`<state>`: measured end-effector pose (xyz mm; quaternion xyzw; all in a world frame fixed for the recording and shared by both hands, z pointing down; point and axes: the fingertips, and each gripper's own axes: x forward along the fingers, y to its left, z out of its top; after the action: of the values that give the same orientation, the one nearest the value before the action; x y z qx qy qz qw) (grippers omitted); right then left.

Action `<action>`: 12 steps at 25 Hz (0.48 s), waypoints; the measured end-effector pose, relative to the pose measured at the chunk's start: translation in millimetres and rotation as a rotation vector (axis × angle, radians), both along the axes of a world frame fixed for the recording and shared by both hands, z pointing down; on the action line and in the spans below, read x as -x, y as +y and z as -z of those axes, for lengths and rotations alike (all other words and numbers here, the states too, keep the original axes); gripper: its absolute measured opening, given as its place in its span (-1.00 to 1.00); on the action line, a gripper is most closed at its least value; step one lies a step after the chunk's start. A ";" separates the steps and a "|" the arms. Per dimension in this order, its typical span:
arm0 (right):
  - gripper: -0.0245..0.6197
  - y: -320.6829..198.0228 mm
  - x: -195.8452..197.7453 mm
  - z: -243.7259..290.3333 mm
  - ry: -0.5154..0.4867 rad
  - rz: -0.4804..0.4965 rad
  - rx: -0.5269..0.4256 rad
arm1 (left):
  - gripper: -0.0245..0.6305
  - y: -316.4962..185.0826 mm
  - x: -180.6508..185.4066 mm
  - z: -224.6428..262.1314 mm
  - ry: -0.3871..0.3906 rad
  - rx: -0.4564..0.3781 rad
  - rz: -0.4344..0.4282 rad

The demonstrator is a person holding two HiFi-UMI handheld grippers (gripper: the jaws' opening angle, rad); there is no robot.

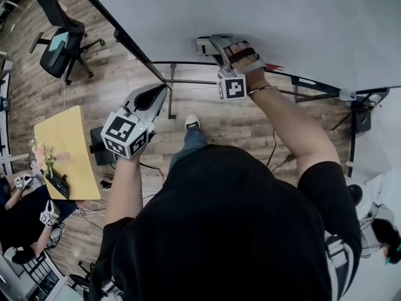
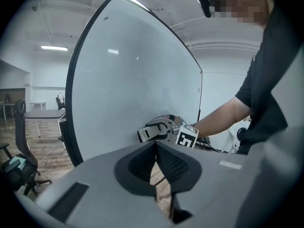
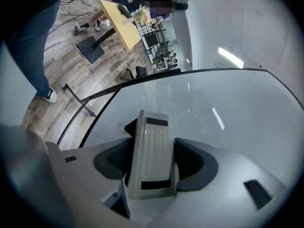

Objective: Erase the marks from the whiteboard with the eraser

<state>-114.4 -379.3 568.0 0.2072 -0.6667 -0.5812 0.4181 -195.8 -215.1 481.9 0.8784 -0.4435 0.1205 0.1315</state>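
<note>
Right hand-held gripper (image 3: pixel 151 164): I have it clamped on the eraser (image 3: pixel 153 141), whose far end is against the lower whiteboard (image 3: pixel 223 113).
Left hand-held gripper (image 2: pixel 156 161): jaws together, empty, off the board.
Risk: I think a skewed push could twist the eraser loose or shove the board on its stand (image 1: pixel 188 81).
Count: two hand-held grippers, one eraser, one whiteboard. I can see no marks.

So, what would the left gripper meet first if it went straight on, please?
Most likely the eraser in the right gripper, held at the whiteboard; depth is unclear, so perhaps the whiteboard itself.
</note>
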 end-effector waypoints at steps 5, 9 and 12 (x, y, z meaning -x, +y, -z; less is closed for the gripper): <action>-0.11 -2.6 -12.3 0.5 -0.017 -0.027 0.017 | -0.89 1.8 -8.1 -0.9 -0.003 0.003 -0.002; -0.11 -5.4 -25.9 6.1 -0.025 -0.055 0.016 | -0.89 2.4 -12.1 2.1 -0.003 -0.001 -0.007; -0.11 -7.6 -39.6 10.2 -0.026 -0.073 0.010 | -0.89 2.9 -17.5 3.5 -0.002 -0.005 -0.014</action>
<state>-74.8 -386.9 557.8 0.2369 -0.6671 -0.5592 0.4314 -178.3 -212.2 478.4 0.8816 -0.4379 0.1211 0.1279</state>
